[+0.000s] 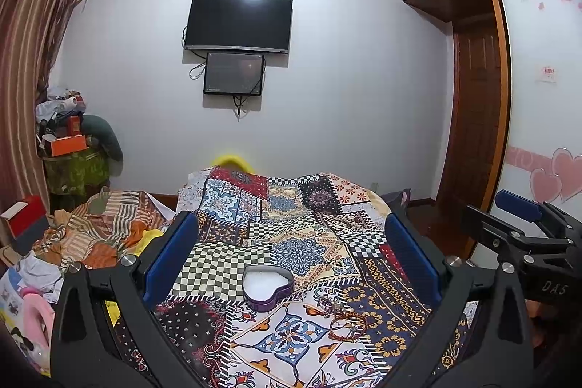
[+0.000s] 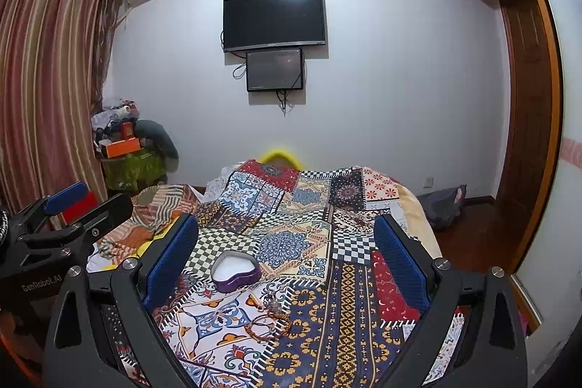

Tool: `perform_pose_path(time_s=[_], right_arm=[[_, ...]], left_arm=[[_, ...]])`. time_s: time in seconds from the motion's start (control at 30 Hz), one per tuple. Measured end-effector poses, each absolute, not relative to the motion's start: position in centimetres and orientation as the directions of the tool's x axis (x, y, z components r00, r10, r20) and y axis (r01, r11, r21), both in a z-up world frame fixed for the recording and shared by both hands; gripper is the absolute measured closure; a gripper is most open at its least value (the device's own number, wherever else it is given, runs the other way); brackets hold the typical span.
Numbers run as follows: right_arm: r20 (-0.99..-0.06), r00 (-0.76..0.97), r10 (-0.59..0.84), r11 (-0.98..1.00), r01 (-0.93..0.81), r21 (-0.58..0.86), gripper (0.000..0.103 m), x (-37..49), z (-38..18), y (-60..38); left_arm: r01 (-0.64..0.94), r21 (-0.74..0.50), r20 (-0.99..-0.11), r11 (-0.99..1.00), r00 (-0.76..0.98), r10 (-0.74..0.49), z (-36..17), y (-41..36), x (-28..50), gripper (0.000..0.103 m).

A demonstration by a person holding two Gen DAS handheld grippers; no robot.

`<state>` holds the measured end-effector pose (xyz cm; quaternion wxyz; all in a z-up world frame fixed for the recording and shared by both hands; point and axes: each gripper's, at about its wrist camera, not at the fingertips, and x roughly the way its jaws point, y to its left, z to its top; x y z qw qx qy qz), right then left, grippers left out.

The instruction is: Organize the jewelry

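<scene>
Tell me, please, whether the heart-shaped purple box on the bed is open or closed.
Open. The heart-shaped box has no lid on it, and both wrist views look straight onto its white lining. No jewelry shows inside; the bracelets lie on the bedspread beside it.

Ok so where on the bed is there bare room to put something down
Open patchwork bedspread lies beyond the heart-shaped box, toward the wall, and to its right in the right wrist view. It is crowded just nearer than the box, where the bracelets lie, and left, by the rumpled striped bedding.
</scene>
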<state>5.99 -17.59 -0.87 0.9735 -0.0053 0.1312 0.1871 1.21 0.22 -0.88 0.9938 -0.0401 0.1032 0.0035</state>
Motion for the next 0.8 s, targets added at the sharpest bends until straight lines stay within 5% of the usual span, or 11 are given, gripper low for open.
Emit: perform_pose_path(time_s=[0.8], right_arm=[[-0.256, 0.895, 0.364, 0.929, -0.368, 0.035, 0.007, 5.99, -0.29, -17.52]], left_arm=[[-0.021, -0.082, -0.201, 0.996, 0.98, 0.004, -0.9, 0.36, 1.11, 0.0]])
